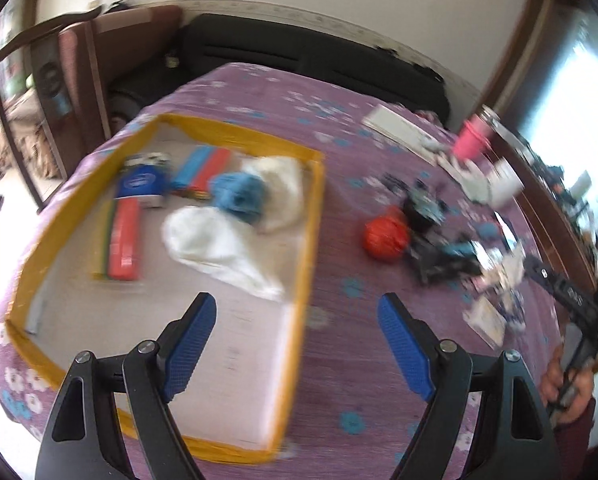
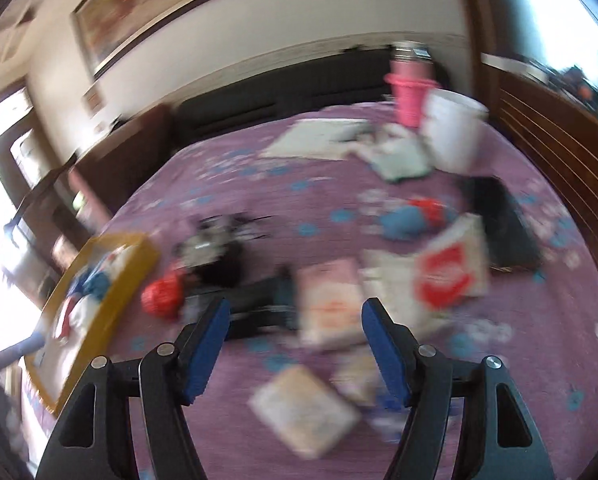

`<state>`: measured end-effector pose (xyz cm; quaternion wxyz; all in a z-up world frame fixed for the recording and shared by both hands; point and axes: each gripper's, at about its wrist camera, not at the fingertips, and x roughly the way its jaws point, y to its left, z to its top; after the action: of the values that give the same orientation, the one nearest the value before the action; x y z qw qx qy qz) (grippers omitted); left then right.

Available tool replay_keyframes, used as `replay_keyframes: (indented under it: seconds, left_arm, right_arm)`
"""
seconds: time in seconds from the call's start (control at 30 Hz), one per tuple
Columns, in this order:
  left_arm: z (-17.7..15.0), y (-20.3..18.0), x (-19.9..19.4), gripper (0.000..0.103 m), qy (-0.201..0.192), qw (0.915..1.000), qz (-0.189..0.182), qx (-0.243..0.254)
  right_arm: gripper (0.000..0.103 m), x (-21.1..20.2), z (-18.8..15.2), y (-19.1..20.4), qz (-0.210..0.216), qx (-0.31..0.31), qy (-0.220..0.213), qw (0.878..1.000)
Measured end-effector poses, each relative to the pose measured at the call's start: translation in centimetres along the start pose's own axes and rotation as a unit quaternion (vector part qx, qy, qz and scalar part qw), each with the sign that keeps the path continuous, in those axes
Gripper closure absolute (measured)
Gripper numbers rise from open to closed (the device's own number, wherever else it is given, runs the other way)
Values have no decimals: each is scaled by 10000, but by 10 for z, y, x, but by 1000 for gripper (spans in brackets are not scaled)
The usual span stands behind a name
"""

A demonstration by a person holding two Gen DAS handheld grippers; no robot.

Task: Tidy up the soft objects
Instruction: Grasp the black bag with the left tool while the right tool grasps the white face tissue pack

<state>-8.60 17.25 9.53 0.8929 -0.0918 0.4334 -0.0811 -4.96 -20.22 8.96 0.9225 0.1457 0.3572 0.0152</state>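
A yellow-rimmed tray [image 1: 313, 208] lies on the purple bedspread and holds white soft cloths [image 1: 219, 246], a blue woolly bundle [image 1: 237, 194], a blue packet and red flat packs. My left gripper [image 1: 295, 312] hangs open over the tray's near right corner, nothing between its blue pads. A red ball [image 1: 385, 238] lies right of the tray beside dark clutter [image 1: 439, 256]. In the blurred right wrist view my right gripper [image 2: 295, 316] stands open and empty above paper packets [image 2: 329, 308]. The red ball [image 2: 163, 294] and tray [image 2: 111, 280] sit to its left, and a blue and red soft thing [image 2: 411, 218] lies farther back.
A pink cup [image 1: 471, 140], a white pot [image 2: 453, 132] and papers [image 2: 319, 138] stand at the bed's far side. A red-and-white packet [image 2: 451, 268] and a black case [image 2: 507, 228] lie at right. A hand [image 1: 567, 388] holds the other gripper at the right edge. Wooden bed frame on the right.
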Motion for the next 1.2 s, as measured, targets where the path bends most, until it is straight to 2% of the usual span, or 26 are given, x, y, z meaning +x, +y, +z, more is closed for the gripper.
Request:
replay_keyframes:
  seconds: [0.2,0.33,0.4,0.5,0.6,0.77,0.83,0.9,1.03,1.1,1.13,1.17,1.2]
  left_arm:
    - [-5,-58,25,21,308,9978,-141,575]
    - [-7,-105,50,21,549,9902,-218,1265]
    - [-1,-132,58,21,558,9821,-431,1745]
    - [8,-180,79,21,508,9579,-775,2718]
    - [15,-210,111,21,833,9361,-975,3276]
    - [25,-230,143,21,870,9205,-824,3719]
    - [27,-233,153,21,973,9147,-822,3836]
    - [23,-235,164,21,1101,9077,-658,3996]
    - [12,-236,180,22,1323,9002,-455,4124]
    - [8,-231,173,35,1440,9006,-577,4060]
    - [5,-230,168,46,1504,9004,-613,4036]
    - [2,-227,164,52,1591,8994,-650,4019]
    - [-3,-223,157,52,1713,8970,-717,4011]
  right_arm:
    - [31,6,-5,-49,-140,482,-153,9986]
    - [31,9,-12,-66,-14,652,-228,9976]
    - [31,12,-14,-72,109,756,-175,9969]
    - [31,14,-14,-75,192,801,-155,9965]
    - [30,9,-16,-77,281,854,-203,9957]
    - [28,4,-17,-82,367,954,-275,9944]
    - [28,6,-16,-83,424,981,-245,9940]
    - [28,7,-16,-84,477,1014,-211,9935]
    - [28,8,-17,-85,510,1048,-176,9930]
    - [27,9,-17,-86,490,1059,-156,9930]
    - [27,10,-17,-86,488,1062,-140,9931]
    - [27,10,-17,-87,488,1068,-121,9930]
    - [27,11,-17,-87,494,1073,-100,9930]
